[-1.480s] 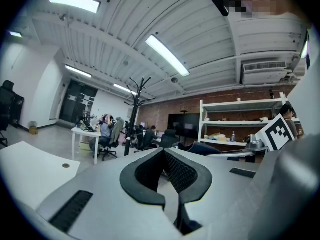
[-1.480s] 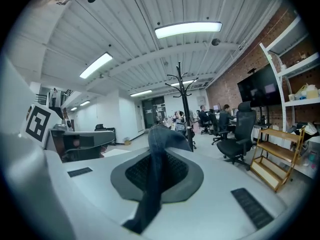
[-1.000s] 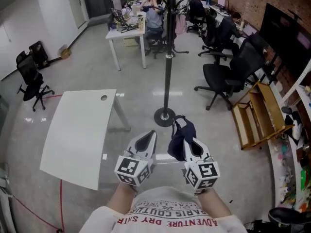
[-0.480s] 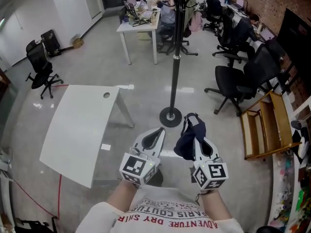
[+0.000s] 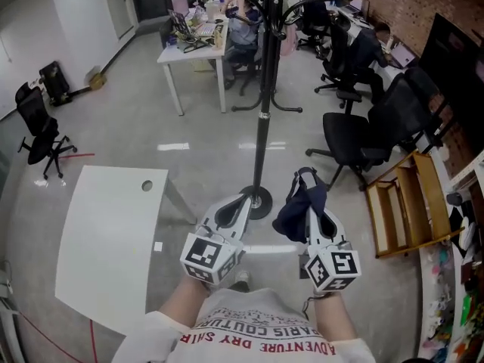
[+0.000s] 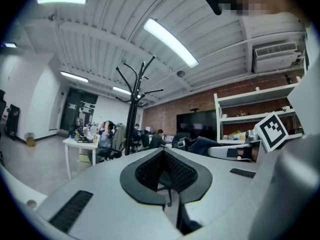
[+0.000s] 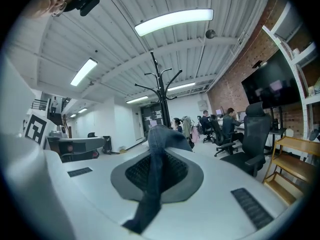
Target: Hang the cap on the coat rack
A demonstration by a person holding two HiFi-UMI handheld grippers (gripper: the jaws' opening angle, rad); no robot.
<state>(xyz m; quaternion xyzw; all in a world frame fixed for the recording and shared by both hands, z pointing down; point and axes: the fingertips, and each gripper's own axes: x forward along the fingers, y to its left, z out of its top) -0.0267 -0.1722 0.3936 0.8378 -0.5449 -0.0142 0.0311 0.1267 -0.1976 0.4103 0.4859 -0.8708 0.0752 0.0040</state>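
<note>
The dark blue cap [image 5: 296,209] is pinched by a fold of its cloth between the jaws of the right gripper [image 5: 310,212]. It is held in the air short of the coat rack [image 5: 262,119], clear of the pole and hooks. The left gripper [image 5: 239,203] is held beside it, with its jaws pressed together on nothing.

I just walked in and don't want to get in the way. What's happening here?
A person holds a claw in each hand. The right claw is clamped on a dark cap, carried out in front of them. The left claw is shut with nothing in it. The coat rack stands just ahead, and the cap is not hung on it yet.
</note>
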